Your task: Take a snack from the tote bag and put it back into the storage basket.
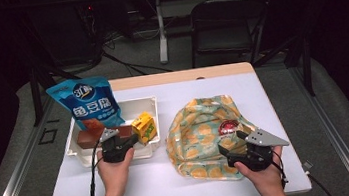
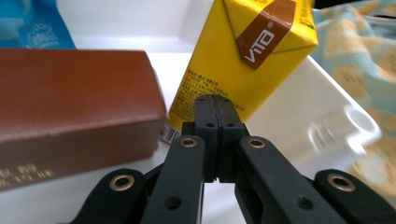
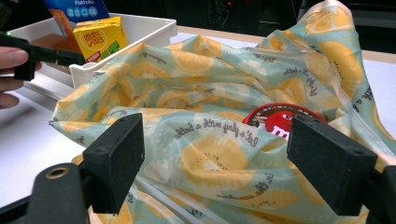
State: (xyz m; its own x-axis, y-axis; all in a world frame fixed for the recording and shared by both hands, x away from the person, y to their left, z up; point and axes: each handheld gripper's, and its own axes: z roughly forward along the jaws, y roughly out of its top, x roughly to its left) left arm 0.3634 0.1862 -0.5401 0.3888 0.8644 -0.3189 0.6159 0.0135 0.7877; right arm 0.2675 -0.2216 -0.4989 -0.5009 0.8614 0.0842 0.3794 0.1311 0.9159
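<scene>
A yellow drink carton [image 1: 144,128] [image 2: 243,60] stands in the white tray [image 1: 119,157] beside a brown box [image 1: 89,137] [image 2: 74,107]. My left gripper [image 1: 135,139] [image 2: 215,100] is shut with nothing between its jaws, and its tips sit right at the carton's lower face; whether they touch it I cannot tell. My right gripper [image 1: 232,141] [image 3: 224,158] is open over the near edge of a lemon-print cloth bag [image 1: 197,133] [image 3: 210,93]. A round red candy pack [image 1: 228,126] [image 3: 280,121] lies in the bag's mouth, just beyond the right pads [image 3: 116,156].
A blue snack bag [image 1: 87,101] [image 2: 28,23] leans at the tray's back left. The white tabletop [image 1: 173,189] lies between the two hands. A black chair [image 1: 226,21] and a desk leg stand beyond the table's far edge.
</scene>
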